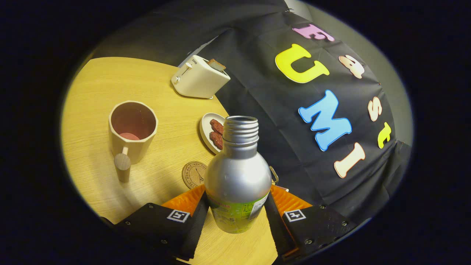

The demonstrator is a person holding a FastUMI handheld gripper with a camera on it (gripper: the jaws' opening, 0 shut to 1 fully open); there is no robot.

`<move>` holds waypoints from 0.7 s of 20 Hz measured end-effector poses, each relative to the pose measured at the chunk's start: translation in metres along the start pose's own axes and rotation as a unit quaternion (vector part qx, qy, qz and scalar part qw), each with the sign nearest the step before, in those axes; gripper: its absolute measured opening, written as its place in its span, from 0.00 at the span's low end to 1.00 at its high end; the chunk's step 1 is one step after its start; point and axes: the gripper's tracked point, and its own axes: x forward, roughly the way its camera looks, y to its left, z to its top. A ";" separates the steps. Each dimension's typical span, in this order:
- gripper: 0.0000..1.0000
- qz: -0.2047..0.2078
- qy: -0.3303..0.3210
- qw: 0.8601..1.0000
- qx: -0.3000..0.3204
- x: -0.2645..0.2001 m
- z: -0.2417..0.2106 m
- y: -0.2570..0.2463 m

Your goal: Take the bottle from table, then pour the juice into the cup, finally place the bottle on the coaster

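A: Nearest to you: the gripper, both fingers pressed on the bottle, one on each side of its lower body. So it's clamped on the bottle, not loose.

B: Bottle cond.?

A: Silver metal w/ a green label low down, right where your fingers bite. Cap's off, threaded neck open. You can't see inside from this angle, so no word on how much juice it holds. It looks lifted off the desk, with wood showing under its base, and the whole view is tilted.

B: And the cup?

A: Cup is beyond your fingers and off to the left, standing on the desk, well apart from the bottle. Cream-coloured, faceted, w/ a peg-like wooden handle pointing toward you. Reddish-pink inside, w/ a paler pink patch at the bottom; can't tell if that's liquid or just the cup's floor.

B: Coaster?

A: Round cork coaster w/ a printed tower design, just ahead of your left finger, partly hidden behind the bottle's shoulder. Nothing sits on the part you can see.

B: Anything else holding stuff?

A: Small white plate behind the bottle neck, w/ two dark-red pieces of food on it. Farther back, near the desk's far edge, a cream toaster w/ a slice of toast sticking up out of its slot.
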 end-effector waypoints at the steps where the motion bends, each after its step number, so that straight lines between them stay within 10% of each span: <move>1: 0.79 0.003 0.001 1.000 -0.012 0.001 0.002 0.002; 14: 0.79 0.024 -0.006 0.981 -0.192 0.008 0.021 0.027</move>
